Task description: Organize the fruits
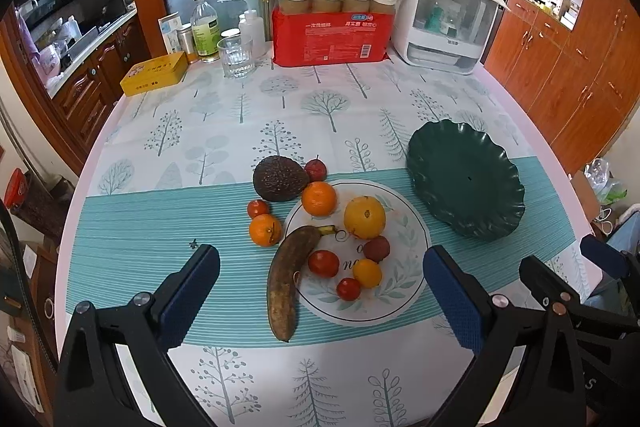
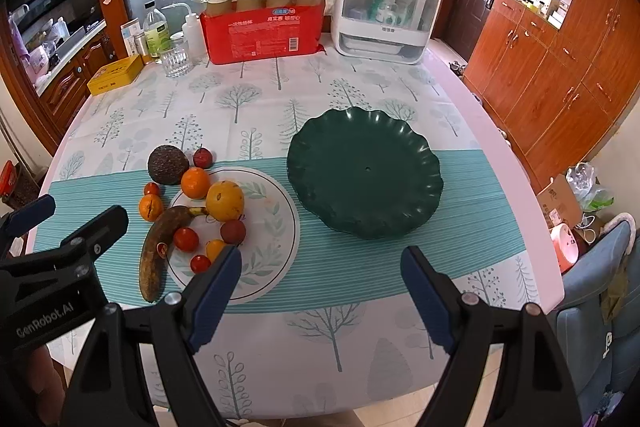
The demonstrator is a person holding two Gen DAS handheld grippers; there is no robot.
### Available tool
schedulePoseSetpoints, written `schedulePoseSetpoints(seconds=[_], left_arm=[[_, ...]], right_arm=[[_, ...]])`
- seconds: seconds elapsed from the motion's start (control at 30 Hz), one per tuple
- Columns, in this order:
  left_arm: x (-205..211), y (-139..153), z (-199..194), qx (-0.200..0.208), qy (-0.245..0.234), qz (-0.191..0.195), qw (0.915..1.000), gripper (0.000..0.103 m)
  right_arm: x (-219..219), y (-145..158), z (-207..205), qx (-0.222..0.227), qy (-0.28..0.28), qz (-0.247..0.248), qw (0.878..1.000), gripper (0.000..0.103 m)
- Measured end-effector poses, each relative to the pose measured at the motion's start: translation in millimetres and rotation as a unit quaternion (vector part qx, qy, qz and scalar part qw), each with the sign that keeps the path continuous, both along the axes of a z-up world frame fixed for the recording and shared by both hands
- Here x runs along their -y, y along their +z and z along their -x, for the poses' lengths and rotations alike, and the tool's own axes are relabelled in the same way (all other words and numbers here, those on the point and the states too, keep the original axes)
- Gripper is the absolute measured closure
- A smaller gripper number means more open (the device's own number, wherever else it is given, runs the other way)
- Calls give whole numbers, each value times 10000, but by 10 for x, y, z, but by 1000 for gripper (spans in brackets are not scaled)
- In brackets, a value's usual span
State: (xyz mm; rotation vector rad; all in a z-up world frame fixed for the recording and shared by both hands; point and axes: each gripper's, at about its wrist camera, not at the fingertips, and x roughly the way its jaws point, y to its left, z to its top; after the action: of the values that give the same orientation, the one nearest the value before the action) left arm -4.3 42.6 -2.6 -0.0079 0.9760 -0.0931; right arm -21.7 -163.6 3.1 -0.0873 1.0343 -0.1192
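Fruit heaped by a printed ring on the worktop, green plate bare, both tools hovering open.

The worktop [image 1: 280, 107] wears a tree-print cloth with a teal striped band; wooden cabinets and a glass door stand behind its far edge. The left hand-held gripper [image 1: 320, 299] and right hand-held gripper [image 2: 320, 287] hang over the near edge, jaws wide apart, holding and touching nothing. Between them and the centre lie a browned banana [image 1: 284, 283], a large orange [image 1: 365, 217], tangerines, small red fruits and an avocado [image 1: 279, 178], clustered together. The green scalloped plate [image 2: 364, 175] sits toward the right edge. A red package [image 1: 330, 37], glass and yellow tin line the far edge.
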Motion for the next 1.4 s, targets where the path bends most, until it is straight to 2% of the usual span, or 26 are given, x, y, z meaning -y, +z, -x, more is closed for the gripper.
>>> schedulePoseSetpoints(seconds=[0.37, 0.6, 0.77, 0.93, 1.13, 1.27, 1.4], left_arm=[[-88, 8, 23, 14, -52, 98, 9999, 2], [-368, -67, -47, -164, 209, 294, 9992, 2], [-644, -241, -130, -289, 576, 269, 9976, 2], [-888, -429, -186, -394, 904, 135, 9950, 2], [-999, -726, -256, -717, 964, 173, 9926, 2], [-900, -998, -282, -1029, 877, 109, 9908, 2], [-803, -1204, -359, -1327, 804, 205, 9877, 4]], right_arm=[[-78, 43, 70, 146, -51, -19, 9999, 21], [-194, 61, -60, 232, 59, 0, 9997, 21], [-301, 2, -191, 137, 311, 4, 9994, 21], [-323, -157, -375, -151, 506, -191, 9984, 21], [-315, -377, -638, -456, 694, -478, 9954, 21], [-338, -498, -799, -531, 846, -474, 9939, 21], [-356, -684, -1003, -735, 1030, -498, 9907, 21]])
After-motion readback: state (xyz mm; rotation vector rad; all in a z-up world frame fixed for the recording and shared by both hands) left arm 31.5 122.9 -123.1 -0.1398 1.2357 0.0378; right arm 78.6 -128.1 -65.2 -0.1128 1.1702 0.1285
